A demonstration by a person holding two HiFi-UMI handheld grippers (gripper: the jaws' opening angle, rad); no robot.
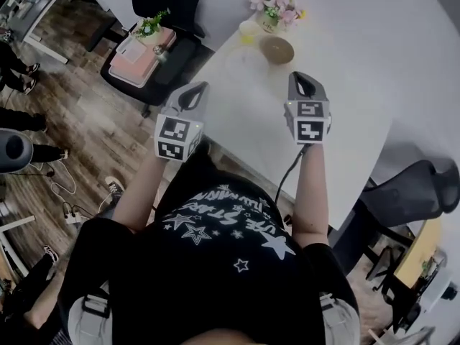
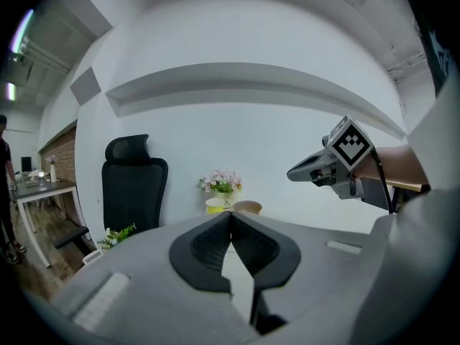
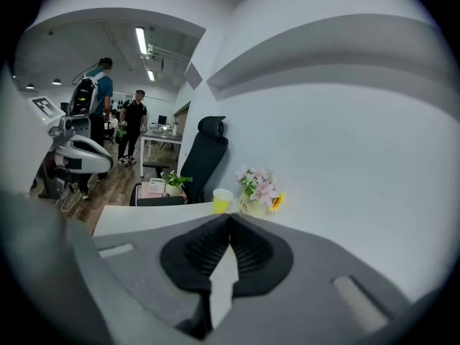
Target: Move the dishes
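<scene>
Left claw (image 2: 231, 218) clenched on nothing, right claw (image 3: 230, 220) clenched too, also empty, both well short of the dishes. The brown bowl (image 1: 277, 49) sits upper centre on the white surface (image 1: 345, 121), beside the yellow cup (image 1: 248, 29) and flowers (image 1: 275, 7). I judge it light, stiff and chip-prone, so I'd pinch the rim. The left gripper view shows the bowl; the right gripper view shows only cup and flowers.

The left gripper (image 2: 231, 214) hides the lower parts of the yellow cup (image 2: 213, 205) and the brown bowl (image 2: 248, 207) behind it.

A brown bowl (image 1: 277, 49) sits upright at the white table's (image 1: 323, 121) far end, beside a yellow cup (image 1: 248, 29).
</scene>
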